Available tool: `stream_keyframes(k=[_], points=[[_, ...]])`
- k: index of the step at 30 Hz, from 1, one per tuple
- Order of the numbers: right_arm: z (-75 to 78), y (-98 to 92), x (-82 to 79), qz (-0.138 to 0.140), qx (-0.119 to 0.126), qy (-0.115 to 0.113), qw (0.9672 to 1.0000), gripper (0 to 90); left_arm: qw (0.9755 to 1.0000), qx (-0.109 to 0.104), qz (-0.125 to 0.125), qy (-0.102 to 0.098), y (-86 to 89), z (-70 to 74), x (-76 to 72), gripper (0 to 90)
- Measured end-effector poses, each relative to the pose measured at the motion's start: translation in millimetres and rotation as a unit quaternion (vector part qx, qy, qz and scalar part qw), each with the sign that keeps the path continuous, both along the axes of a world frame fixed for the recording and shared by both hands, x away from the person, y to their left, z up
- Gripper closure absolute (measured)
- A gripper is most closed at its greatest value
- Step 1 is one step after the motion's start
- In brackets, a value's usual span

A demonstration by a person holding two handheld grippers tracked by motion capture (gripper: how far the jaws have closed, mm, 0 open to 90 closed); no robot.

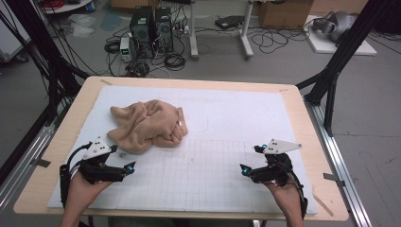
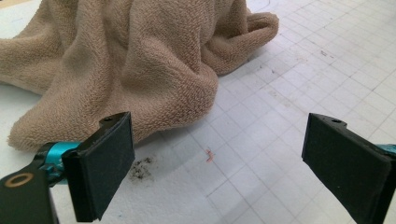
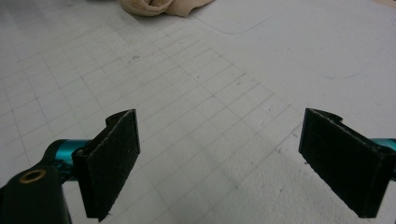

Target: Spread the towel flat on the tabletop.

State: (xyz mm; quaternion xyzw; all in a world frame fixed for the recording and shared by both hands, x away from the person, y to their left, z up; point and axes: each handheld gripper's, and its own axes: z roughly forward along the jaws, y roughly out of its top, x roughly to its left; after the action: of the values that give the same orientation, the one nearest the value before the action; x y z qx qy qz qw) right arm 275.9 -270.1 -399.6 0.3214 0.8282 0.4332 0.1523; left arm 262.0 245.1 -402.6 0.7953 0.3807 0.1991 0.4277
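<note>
Standing at the near edge of the table, a person holds a gripper in each hand, both low over the white gridded mat (image 1: pixel 213 156) that covers the wooden table (image 1: pixel 295 113).

The left gripper (image 1: pixel 130 166) has its jaws spread wide, with nothing between them. Seen along its jaws in the left gripper view (image 2: pixel 217 161), only bare mat lies in the gap, marked by a small red scribble (image 2: pixel 209 155) and a dark smudge of crumbs (image 2: pixel 141 169) close to the left-hand pad. Just ahead of this gripper, and a little to the left of its line, sits the crumpled tan towel (image 1: pixel 149 125); its nearest fold (image 2: pixel 140 70) bulges towards the jaws but stays apart from them, not touching either pad.

The right gripper (image 1: pixel 245 169) is likewise wide open and empty. In the right gripper view (image 3: pixel 219 158) its two black pads stand far apart over plain grid squares. From this gripper the towel (image 3: pixel 159 6) lies well ahead and off to the left, with a stretch of open mat between, and a faint pencilled curve (image 3: pixel 243 28) beyond the grid.

The two grippers are well apart from each other, tips turned inward, each carrying a grey three-cornered plate (image 1: pixel 281 146) on top.
</note>
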Motion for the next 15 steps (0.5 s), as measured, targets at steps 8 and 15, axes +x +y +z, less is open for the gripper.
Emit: stream_keyframes(k=[8,15], points=[[-0.9,-0.1,-0.4,0.002,-0.001,0.0,1.0,11.5,1.0,-0.003,-0.001,0.005,0.9,-3.5,0.8,9.8],[2.5,0.2,-2.1,0.0,-0.001,-0.003,1.0,11.5,1.0,0.001,-0.004,-0.003,1.1,0.8,-2.7,9.8]])
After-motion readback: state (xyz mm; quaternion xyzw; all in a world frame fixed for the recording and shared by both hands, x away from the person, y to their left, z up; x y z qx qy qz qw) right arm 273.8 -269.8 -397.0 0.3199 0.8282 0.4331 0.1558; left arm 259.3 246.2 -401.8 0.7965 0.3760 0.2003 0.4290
